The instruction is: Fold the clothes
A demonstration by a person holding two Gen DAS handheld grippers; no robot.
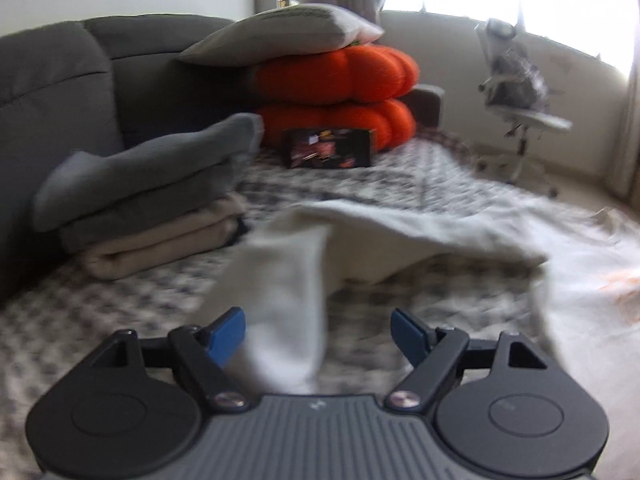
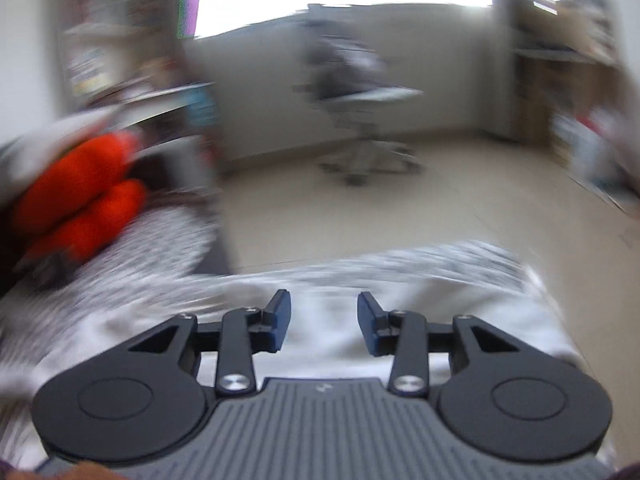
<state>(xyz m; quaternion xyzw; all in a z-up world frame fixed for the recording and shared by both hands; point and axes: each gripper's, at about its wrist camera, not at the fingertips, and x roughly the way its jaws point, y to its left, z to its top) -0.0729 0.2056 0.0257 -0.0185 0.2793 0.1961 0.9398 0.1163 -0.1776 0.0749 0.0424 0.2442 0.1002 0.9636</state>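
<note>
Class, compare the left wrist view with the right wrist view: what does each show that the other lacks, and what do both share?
Only the left wrist view: a stack of folded clothes, a grey sofa, a pillow.
Only the right wrist view: bare floor, shelves.
Both: orange cushions, an office chair, a white garment, a patterned cover, open jaws.

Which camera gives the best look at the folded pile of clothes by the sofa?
Left wrist view: the folded pile sits whole at left, grey layers over beige. The right wrist view doesn't show it, only blurred white cloth.
</note>
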